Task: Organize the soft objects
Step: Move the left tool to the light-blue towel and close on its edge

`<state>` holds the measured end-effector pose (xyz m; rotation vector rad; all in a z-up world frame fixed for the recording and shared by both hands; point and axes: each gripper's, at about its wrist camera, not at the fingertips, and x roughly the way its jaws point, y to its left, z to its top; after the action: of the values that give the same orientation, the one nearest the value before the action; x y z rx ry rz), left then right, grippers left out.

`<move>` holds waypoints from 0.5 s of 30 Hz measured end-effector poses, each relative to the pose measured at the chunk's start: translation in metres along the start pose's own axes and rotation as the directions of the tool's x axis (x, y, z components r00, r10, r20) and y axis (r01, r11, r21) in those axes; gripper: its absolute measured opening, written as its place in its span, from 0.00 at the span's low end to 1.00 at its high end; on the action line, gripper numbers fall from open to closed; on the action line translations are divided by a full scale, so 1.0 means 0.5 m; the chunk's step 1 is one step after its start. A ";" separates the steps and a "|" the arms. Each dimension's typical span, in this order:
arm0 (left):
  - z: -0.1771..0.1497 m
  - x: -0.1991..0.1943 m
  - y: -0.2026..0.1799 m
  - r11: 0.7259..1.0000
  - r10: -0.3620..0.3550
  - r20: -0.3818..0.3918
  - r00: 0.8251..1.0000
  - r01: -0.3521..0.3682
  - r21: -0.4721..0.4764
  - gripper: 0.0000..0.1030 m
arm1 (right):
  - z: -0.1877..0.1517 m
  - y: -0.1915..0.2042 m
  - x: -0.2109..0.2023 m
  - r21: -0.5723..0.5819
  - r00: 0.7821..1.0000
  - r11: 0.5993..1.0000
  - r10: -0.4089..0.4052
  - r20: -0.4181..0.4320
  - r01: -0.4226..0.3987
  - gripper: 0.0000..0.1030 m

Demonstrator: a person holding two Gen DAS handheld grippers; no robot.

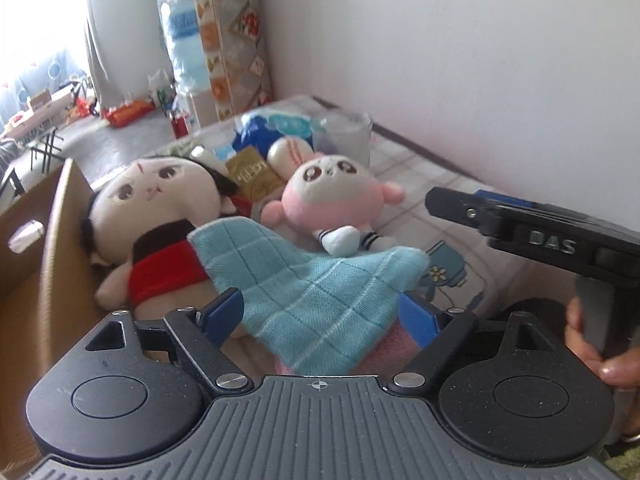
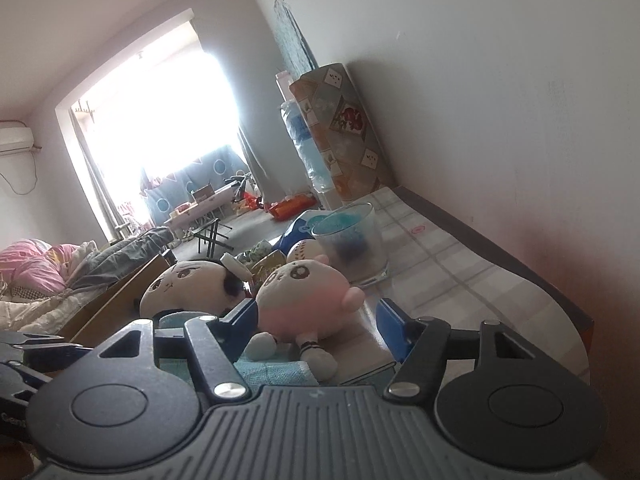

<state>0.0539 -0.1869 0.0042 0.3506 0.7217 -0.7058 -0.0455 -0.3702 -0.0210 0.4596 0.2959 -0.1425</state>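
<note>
Blue checked cloth (image 1: 316, 300) sits between your left gripper (image 1: 320, 316) fingers, wide apart, grip unclear; its long axis runs from the near fingers away toward the pink plush (image 1: 336, 196). Your right gripper (image 2: 316, 328) gapes wide, empty, framing that plush on the table (image 2: 460, 264).

Occlusions, crops, blur across 2 wrist views

Blue checked cloth (image 1: 316, 300) blurred, covering the gap between the left gripper (image 1: 320, 312) fingertips, hiding the legs of the red-and-black doll (image 1: 160, 216) and part of the pink plush (image 1: 336, 196) feet; grip on cloth not readable. Pink fabric (image 1: 384, 348) under cloth mostly hidden. Cardboard box (image 1: 48, 240) cut by left edge. Right gripper (image 1: 532, 236) body cut at right edge, fingertips out of that view. Gold packet (image 1: 254, 174) print too blurred to read. Glass cup (image 2: 354, 240) contents indistinct. Far floor clutter (image 1: 124, 114) too small to identify.
</note>
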 end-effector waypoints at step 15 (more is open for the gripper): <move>0.023 0.073 0.028 0.992 -0.073 -0.077 0.994 0.065 -0.106 0.33 | -0.015 -0.023 0.014 0.013 1.000 1.000 -0.013 -0.025 0.013 0.66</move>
<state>0.0884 -0.1998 -0.0124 0.2613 0.8471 -0.7195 -0.0428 -0.3774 -0.0343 0.4725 0.3225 -0.1518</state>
